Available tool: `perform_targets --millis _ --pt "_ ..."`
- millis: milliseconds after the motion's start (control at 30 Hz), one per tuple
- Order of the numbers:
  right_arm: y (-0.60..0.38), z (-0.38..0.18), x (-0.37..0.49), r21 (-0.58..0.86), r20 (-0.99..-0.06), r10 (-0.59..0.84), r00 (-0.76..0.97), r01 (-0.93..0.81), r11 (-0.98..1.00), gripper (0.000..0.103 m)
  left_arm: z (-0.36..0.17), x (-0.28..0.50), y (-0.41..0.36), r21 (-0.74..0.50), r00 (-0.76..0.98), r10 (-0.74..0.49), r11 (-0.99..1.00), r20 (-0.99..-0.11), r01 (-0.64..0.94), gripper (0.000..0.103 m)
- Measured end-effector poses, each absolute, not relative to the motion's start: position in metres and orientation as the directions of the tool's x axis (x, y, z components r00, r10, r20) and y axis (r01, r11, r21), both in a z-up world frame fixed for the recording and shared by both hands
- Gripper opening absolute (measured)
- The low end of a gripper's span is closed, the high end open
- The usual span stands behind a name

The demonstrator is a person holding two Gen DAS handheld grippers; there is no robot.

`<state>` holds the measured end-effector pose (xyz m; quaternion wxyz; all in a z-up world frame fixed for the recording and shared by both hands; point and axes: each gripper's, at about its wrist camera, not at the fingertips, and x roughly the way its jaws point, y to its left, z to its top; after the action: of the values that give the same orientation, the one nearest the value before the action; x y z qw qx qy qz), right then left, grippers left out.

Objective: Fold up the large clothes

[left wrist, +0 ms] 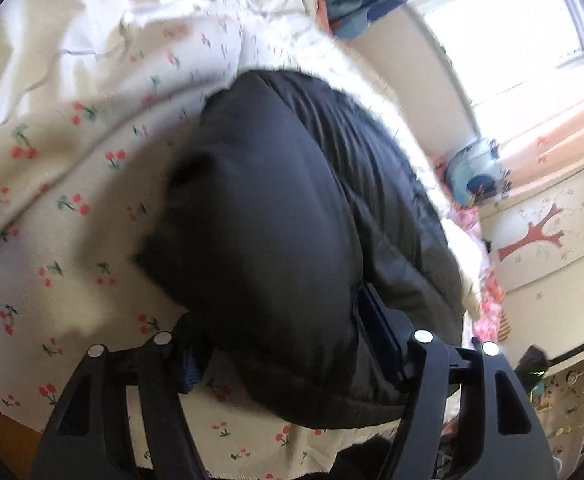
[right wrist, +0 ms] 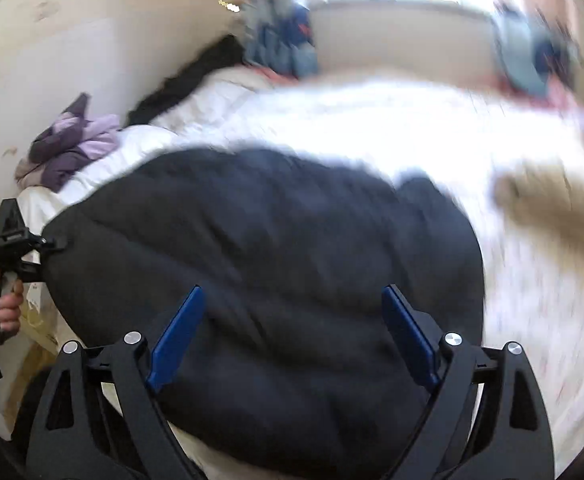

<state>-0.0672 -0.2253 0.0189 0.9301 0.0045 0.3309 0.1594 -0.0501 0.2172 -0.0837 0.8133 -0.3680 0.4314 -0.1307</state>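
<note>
Cherry-print bedding (left wrist: 72, 216) carries the puffy black jacket (left wrist: 276, 240) in the near middle, left gripper (left wrist: 288, 344) straddling its bulk with fingers apart, right gripper (right wrist: 292, 336) likewise spread over it, so any pinch might catch only slippery padding and let the fold spring open.

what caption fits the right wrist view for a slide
Open right gripper poised over a puffy black jacket on a white bed, left gripper at its far edge.
</note>
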Motion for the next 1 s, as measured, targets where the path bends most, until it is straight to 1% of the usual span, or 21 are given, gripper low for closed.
perform_targets --millis 33,100,167,200,233,267,333,500,533,600,700,867,1000 --pt "-0.213 0.027 -0.055 0.101 -0.606 0.310 0.732 -0.316 0.943 0.093 -0.086 -0.050 0.223 -0.724 0.605 -0.530 0.680 -0.595 -0.116 0.065" --pt "-0.186 0.032 -0.021 0.070 -0.615 0.318 0.722 -0.352 0.934 0.096 -0.091 -0.046 0.230 -0.752 0.616 -0.538 0.645 -0.575 -0.137 0.066" --pt "-0.159 0.015 0.014 0.040 -0.658 0.307 0.687 -0.375 0.926 0.096 -0.091 -0.041 0.229 -0.751 0.619 -0.538 0.647 -0.573 -0.133 0.066" --pt "-0.149 -0.001 0.034 0.026 -0.700 0.283 0.656 -0.372 0.928 0.096 -0.091 -0.039 0.228 -0.749 0.616 -0.539 0.650 -0.574 -0.129 0.066" --pt "-0.142 -0.024 0.051 0.039 -0.751 0.275 0.600 -0.374 0.926 0.097 -0.092 -0.038 0.227 -0.752 0.613 -0.544 0.647 -0.572 -0.128 0.067" --pt "-0.139 -0.041 0.064 0.071 -0.774 0.292 0.561 -0.382 0.921 0.097 -0.092 -0.036 0.226 -0.756 0.613 -0.550 0.642 -0.568 -0.124 0.067" --pt "-0.140 -0.038 0.067 0.077 -0.787 0.287 0.546 -0.374 0.924 0.096 -0.090 -0.035 0.227 -0.753 0.608 -0.552 0.647 -0.570 -0.119 0.067" --pt "-0.130 0.002 0.058 0.045 -0.706 0.315 0.634 -0.403 0.914 0.096 -0.086 -0.032 0.227 -0.760 0.626 -0.548 0.640 -0.555 -0.114 0.068" --pt "-0.129 0.005 0.059 0.044 -0.697 0.321 0.641 -0.408 0.912 0.096 -0.086 -0.032 0.227 -0.762 0.629 -0.546 0.638 -0.553 -0.115 0.070" --pt "-0.117 -0.001 0.070 0.040 -0.714 0.317 0.624 -0.415 0.909 0.096 -0.086 -0.029 0.224 -0.755 0.626 -0.542 0.645 -0.561 -0.118 0.072" --pt "-0.110 -0.027 0.082 0.063 -0.774 0.309 0.553 -0.419 0.906 0.096 -0.084 -0.021 0.218 -0.751 0.622 -0.540 0.649 -0.566 -0.120 0.074" --pt "-0.121 -0.025 0.066 0.085 -0.762 0.325 0.560 -0.411 0.908 0.096 -0.082 -0.016 0.213 -0.738 0.615 -0.531 0.662 -0.583 -0.128 0.077" --pt "-0.119 -0.012 0.045 0.047 -0.748 0.331 0.576 -0.451 0.891 0.096 -0.081 -0.017 0.211 -0.737 0.617 -0.525 0.663 -0.586 -0.136 0.077"
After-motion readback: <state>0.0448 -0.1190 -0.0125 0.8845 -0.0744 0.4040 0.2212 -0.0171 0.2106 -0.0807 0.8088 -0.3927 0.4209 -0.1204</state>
